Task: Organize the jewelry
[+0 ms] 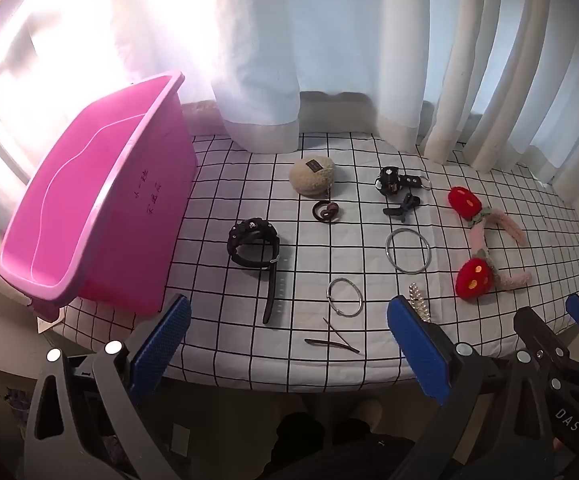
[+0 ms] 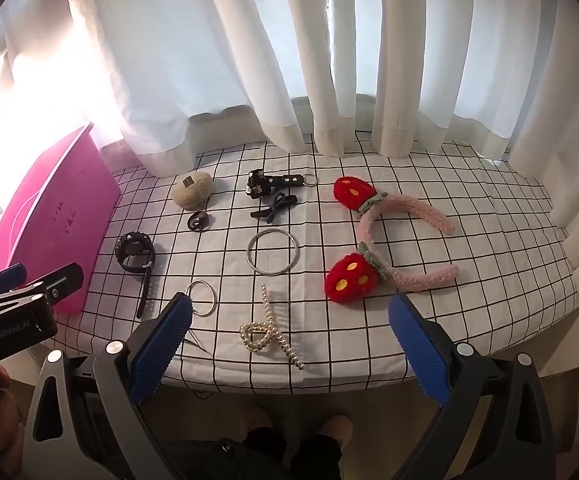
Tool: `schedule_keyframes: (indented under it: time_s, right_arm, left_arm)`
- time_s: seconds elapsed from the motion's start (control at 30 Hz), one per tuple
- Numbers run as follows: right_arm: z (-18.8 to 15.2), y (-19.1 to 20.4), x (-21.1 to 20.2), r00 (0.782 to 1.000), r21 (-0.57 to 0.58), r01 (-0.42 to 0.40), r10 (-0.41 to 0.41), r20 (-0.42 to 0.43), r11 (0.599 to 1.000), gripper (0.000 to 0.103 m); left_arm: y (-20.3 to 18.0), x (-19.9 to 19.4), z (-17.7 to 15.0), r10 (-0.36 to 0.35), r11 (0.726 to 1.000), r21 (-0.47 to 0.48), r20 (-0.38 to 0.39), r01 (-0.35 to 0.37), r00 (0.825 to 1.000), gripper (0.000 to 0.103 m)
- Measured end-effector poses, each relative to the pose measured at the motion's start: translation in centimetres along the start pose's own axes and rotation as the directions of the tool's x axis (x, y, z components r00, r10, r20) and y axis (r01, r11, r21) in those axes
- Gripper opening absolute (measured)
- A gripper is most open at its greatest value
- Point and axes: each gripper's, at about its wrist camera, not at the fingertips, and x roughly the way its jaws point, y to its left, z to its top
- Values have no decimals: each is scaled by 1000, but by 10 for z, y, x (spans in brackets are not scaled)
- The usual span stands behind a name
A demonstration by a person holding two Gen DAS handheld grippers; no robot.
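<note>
Jewelry lies on a checked tablecloth (image 1: 249,352). A black watch (image 1: 254,245), a small silver ring (image 1: 344,297), a large silver bangle (image 1: 408,249) and two hairpins (image 1: 335,340) lie ahead of my left gripper (image 1: 289,344), which is open and empty. A pearl hair clip (image 2: 267,330) lies between the fingers of my right gripper (image 2: 289,340), which is open and empty above the table's near edge. A pink headband with red strawberries (image 2: 373,240) lies to the right. A pink bin (image 1: 89,216) stands at the left.
A beige plush charm (image 1: 312,175), a brown hair tie (image 1: 325,211), a black keychain strap (image 1: 397,181) and a black bow (image 1: 401,208) lie at the back. White curtains (image 2: 289,60) hang behind the table. The right gripper (image 1: 549,336) shows in the left wrist view.
</note>
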Motion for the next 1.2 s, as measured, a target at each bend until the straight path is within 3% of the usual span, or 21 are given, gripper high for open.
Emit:
schedule_keyframes:
  time_s: [1.2]
  right_arm:
    - [-2, -5, -10, 1000, 23, -15, 15, 23, 1000, 94]
  left_arm:
    - [-4, -1, 0, 2, 1000, 2, 2, -2, 1000, 97]
